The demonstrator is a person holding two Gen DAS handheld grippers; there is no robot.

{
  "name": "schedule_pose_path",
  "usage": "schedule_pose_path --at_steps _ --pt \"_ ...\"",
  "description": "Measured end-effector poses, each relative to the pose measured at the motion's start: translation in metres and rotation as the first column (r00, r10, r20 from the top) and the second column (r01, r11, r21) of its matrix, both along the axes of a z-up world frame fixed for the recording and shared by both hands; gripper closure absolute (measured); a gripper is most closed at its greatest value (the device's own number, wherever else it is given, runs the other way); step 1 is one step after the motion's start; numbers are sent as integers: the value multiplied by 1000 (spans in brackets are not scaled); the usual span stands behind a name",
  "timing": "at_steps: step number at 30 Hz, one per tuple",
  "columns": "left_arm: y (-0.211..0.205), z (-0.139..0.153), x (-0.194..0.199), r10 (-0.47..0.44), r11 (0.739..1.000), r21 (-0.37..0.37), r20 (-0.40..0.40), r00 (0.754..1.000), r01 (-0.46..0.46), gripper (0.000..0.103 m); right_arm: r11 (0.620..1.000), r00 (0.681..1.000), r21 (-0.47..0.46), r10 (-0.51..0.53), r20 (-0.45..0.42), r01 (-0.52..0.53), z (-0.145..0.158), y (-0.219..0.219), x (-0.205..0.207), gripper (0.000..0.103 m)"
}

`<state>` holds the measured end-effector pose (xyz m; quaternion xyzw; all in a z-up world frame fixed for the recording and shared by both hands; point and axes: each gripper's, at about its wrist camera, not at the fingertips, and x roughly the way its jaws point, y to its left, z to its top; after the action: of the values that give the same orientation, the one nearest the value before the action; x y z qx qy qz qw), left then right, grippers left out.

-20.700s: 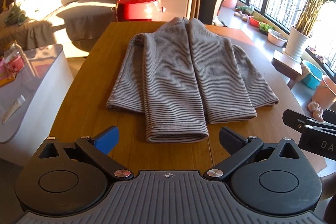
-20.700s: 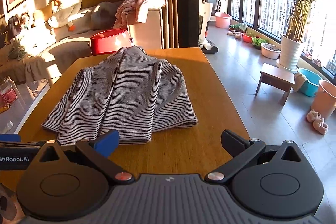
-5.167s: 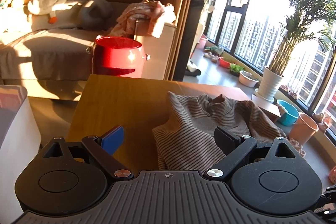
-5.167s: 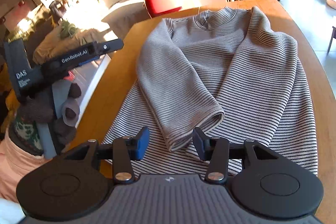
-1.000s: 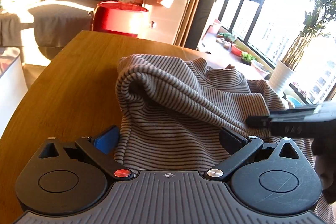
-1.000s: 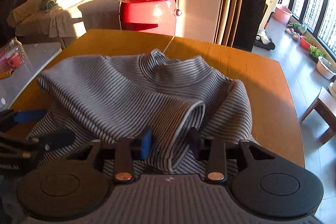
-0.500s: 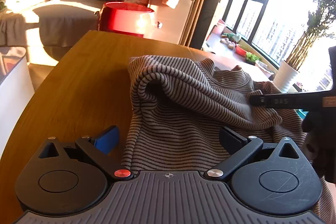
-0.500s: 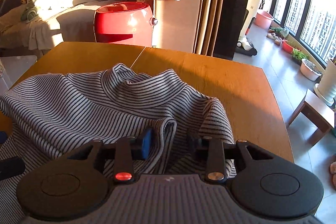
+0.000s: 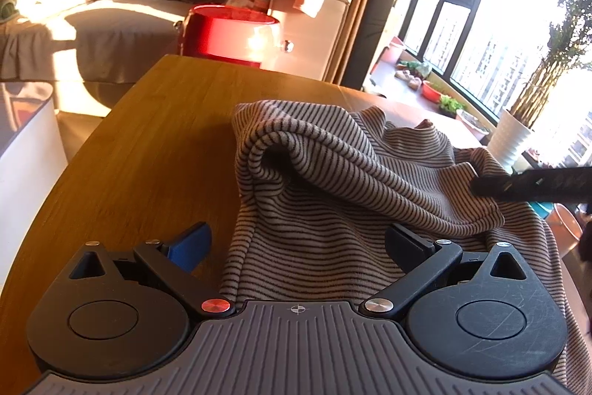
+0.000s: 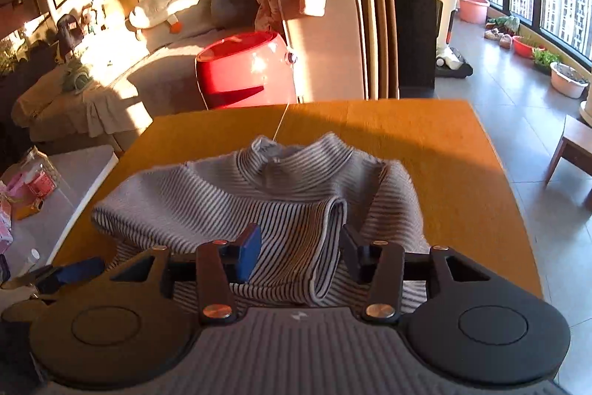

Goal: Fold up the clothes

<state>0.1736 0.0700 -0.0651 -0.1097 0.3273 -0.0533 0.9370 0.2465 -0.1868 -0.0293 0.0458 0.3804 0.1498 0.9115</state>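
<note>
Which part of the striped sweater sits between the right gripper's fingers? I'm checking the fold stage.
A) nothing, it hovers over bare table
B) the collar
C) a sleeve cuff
C: in the right wrist view the sleeve cuff of the striped sweater lies between the open right gripper; the collar lies farther away.

The bottom of the striped sweater point(image 9: 370, 195) went under the left gripper point(image 9: 296, 243), so its hem could not be seen. In the right wrist view, the right gripper point(image 10: 299, 254) hid the sweater's lower part and the near end of the wooden table point(image 10: 462, 180). The red tub point(image 10: 244, 76) behind the table had its base hidden.
</note>
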Motion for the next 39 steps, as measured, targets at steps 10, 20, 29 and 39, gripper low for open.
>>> schedule_pose_path --at_steps 10,20,29,39 --pt "4 30 -12 20 998 57 124 992 -27 1 997 959 76 -21 282 0 67 -1 2 96" --pt "-16 48 12 -84 994 87 205 975 67 1 988 991 90 -128 31 125 -34 -49 2 98" --pt "-33 2 49 -98 992 82 54 994 93 1 977 977 -145 177 121 -159 9 -34 -76 68" --pt "-17 -5 54 -25 1000 15 6 1000 25 1 859 880 -196 471 -62 -473 3 -3 -167 45"
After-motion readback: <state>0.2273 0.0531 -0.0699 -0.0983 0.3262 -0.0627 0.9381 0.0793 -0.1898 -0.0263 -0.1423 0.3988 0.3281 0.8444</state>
